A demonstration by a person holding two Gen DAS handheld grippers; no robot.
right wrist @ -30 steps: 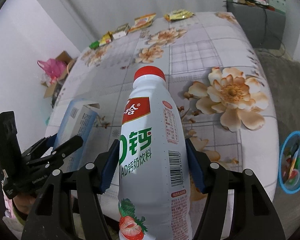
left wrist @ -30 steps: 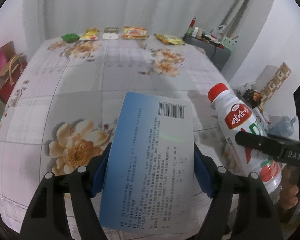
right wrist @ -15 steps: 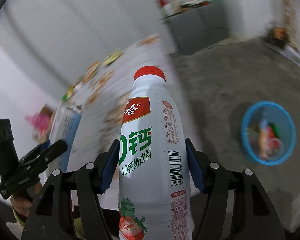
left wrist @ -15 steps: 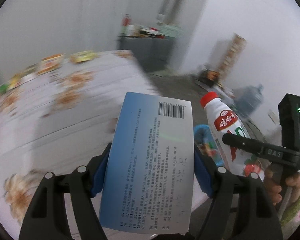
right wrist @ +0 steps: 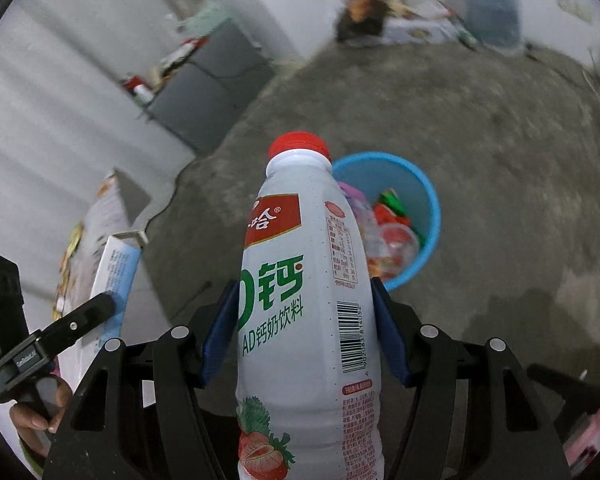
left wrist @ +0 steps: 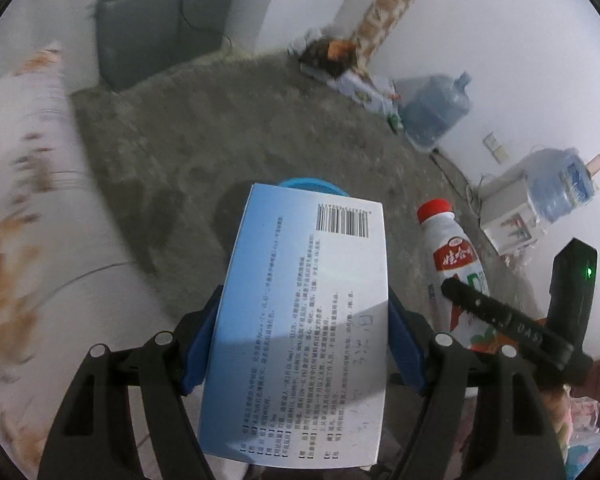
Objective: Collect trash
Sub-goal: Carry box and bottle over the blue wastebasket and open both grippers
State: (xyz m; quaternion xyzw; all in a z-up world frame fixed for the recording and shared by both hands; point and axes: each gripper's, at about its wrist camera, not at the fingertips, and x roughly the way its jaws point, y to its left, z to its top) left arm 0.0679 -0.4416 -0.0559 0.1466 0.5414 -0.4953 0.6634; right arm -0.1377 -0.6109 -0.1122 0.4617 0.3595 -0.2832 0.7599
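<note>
My left gripper is shut on a light blue cardboard box with a barcode and printed text. My right gripper is shut on a white milk-drink bottle with a red cap. The bottle also shows in the left wrist view, the box in the right wrist view. A blue trash basket holding several wrappers stands on the floor just beyond the bottle. In the left wrist view only its rim peeks above the box.
The flower-print table edge is at the left. A grey cabinet stands by the wall. Water jugs, boxes and a dispenser line the right wall. The floor is grey concrete.
Both grippers have swung right, away from the table toward the floor. The blue basket now lies straight ahead of the bottle and closer. Both still hold their items.
</note>
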